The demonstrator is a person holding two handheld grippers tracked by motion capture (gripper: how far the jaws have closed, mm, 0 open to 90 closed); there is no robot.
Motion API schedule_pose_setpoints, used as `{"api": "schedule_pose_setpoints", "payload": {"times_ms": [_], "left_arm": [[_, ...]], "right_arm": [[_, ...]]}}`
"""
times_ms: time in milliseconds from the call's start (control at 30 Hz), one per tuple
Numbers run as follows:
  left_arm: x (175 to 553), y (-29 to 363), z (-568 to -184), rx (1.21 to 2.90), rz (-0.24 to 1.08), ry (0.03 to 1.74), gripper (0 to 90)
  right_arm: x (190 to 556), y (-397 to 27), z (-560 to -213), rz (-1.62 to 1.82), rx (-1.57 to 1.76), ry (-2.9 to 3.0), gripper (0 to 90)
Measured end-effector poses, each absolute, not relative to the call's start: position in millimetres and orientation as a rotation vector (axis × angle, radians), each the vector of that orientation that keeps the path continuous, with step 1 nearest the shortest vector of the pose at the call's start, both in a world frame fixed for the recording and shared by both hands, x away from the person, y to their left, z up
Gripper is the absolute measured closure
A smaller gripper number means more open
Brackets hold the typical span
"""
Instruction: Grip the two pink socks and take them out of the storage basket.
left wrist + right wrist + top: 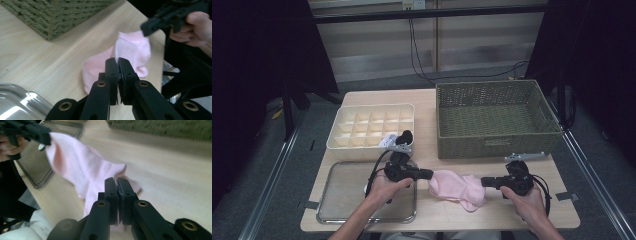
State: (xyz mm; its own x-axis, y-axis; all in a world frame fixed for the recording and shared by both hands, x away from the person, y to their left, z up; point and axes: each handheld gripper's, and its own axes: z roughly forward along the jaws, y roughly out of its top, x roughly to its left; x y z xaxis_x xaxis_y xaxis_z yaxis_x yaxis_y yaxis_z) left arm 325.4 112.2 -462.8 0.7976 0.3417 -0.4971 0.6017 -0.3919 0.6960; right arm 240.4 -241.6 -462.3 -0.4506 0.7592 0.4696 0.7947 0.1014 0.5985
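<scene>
I have the pink sock [457, 189] pinched at both ends: my left gripper [428, 174] clamps one edge of the fabric between its closed jaws, and my right gripper [484, 181] clamps the opposite end the same way, so the sock spans the gap between them just above the wooden table [427, 107], near its front edge, with the middle sagging onto the surface. To do this step well, I judge I should draw the two ends apart evenly, enough to take out the slack without stretching the knit, and keep both hands at the same height so the cloth hangs flat instead of twisting. The bite on each side looks thin, so pulling gently matters; a jerk could slip the fabric out. The sock is soft, fuzzy knit, limp and easily creased, folding over itself near my right jaws. Behind it sits a green woven basket [497, 117], stiff and coarse in texture, with straight walls. To the left lies a shiny metal tray [337, 200] with rounded corners, and beyond it a cream plastic organiser [372, 125] divided into small square cells.
</scene>
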Motion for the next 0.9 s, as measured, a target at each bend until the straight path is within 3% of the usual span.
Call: {"api": "schedule_pose_setpoints", "payload": {"times_ms": [133, 300, 567, 767, 867, 900], "left_arm": [[330.7, 110.8, -469.5, 2.011, -0.341, 0.726, 84.4], [325.5, 112.9, -471.7, 2.020, -0.313, 0.763, 67.9], [307.8, 111.8, -473.4, 2.078, -0.282, 0.715, 70.3], [309.0, 117.0, -484.1, 2.087, -0.308, 0.757, 64.3], [307.7, 111.5, -487.4, 2.098, -0.322, 0.732, 71.0], [308.3, 109.9, -487.9, 2.098, -0.332, 0.717, 77.9]], "right_arm": [[231.9, -239.5, -471.2, -1.280, -1.623, -2.298, 87.1], [233.1, -238.7, -481.5, -1.236, -1.666, -2.324, 86.9], [235.3, -236.5, -487.1, -1.199, -1.677, -2.370, 86.6], [236.5, -237.7, -489.1, -1.204, -1.680, -2.374, 86.4], [238.0, -237.9, -489.4, -1.201, -1.681, -2.374, 86.3], [238.6, -237.7, -489.3, -1.208, -1.678, -2.375, 86.3]]}}
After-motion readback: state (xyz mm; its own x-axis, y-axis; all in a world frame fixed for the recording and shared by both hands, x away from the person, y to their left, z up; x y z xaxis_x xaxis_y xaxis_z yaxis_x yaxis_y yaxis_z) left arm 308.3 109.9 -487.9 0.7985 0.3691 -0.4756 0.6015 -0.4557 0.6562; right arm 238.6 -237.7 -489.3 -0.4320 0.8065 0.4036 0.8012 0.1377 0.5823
